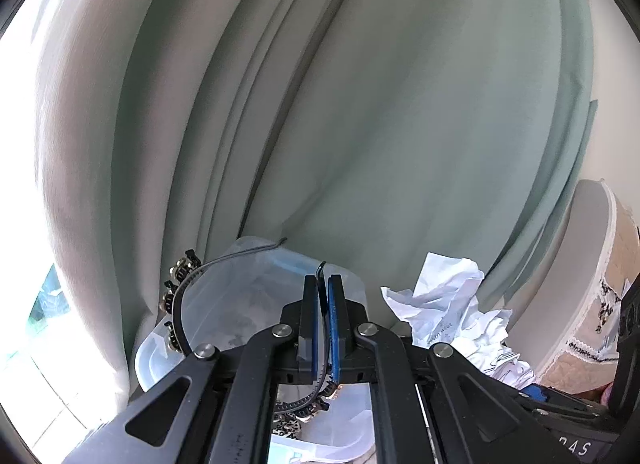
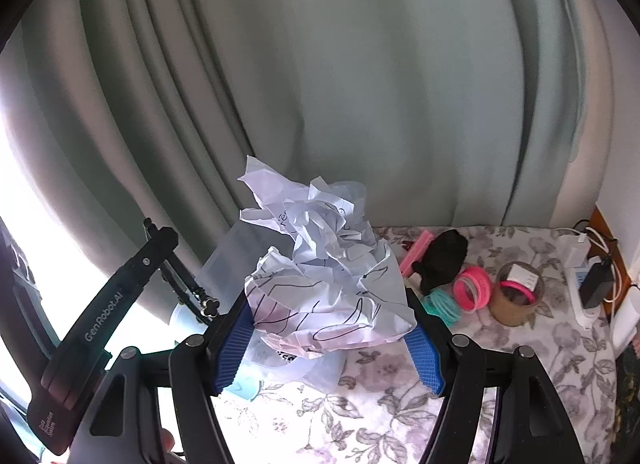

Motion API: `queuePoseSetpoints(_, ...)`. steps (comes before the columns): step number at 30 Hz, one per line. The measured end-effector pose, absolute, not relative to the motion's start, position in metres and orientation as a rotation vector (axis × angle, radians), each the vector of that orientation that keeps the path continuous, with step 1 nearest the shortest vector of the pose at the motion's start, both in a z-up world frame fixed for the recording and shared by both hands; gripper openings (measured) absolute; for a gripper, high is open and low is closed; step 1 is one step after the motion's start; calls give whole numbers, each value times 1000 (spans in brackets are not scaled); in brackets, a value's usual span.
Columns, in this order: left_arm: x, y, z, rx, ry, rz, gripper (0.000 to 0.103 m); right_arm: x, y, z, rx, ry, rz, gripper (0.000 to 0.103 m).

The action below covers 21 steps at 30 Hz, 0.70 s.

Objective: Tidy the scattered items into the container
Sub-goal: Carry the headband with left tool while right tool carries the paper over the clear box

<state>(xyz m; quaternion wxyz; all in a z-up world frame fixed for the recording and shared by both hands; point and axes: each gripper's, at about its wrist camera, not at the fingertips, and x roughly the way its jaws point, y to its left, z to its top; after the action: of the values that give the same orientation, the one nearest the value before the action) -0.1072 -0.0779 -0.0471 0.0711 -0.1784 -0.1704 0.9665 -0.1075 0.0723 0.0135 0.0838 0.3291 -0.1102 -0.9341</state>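
Observation:
My left gripper (image 1: 323,296) is shut on a thin black headband (image 1: 182,296) with jewelled ornaments, holding it above the clear plastic container (image 1: 256,296). My right gripper (image 2: 328,328) is shut on a large ball of crumpled white paper (image 2: 324,268), held above the container (image 2: 224,260); the paper also shows in the left wrist view (image 1: 448,304). The left gripper (image 2: 132,276) with the headband appears at the left of the right wrist view.
On the floral tablecloth (image 2: 380,404) lie a pink comb (image 2: 416,252), a black cloth item (image 2: 442,260), pink bangles (image 2: 472,288), teal hair ties (image 2: 442,304), a brown tape roll (image 2: 516,296) and a white power strip (image 2: 584,288). Grey-green curtains (image 2: 340,83) hang behind.

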Motion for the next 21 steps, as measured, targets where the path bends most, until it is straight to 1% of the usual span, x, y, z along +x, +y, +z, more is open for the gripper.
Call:
queuePoseSetpoints(9, -125, -86, -70, -589, -555, 2903, 4, -121, 52, 1, 1035, -283, -2741, 73)
queuePoseSetpoints(21, -145, -76, -95, -599, -582, 2855, 4, -136, 39, -8, 1068, -232, -2708, 73)
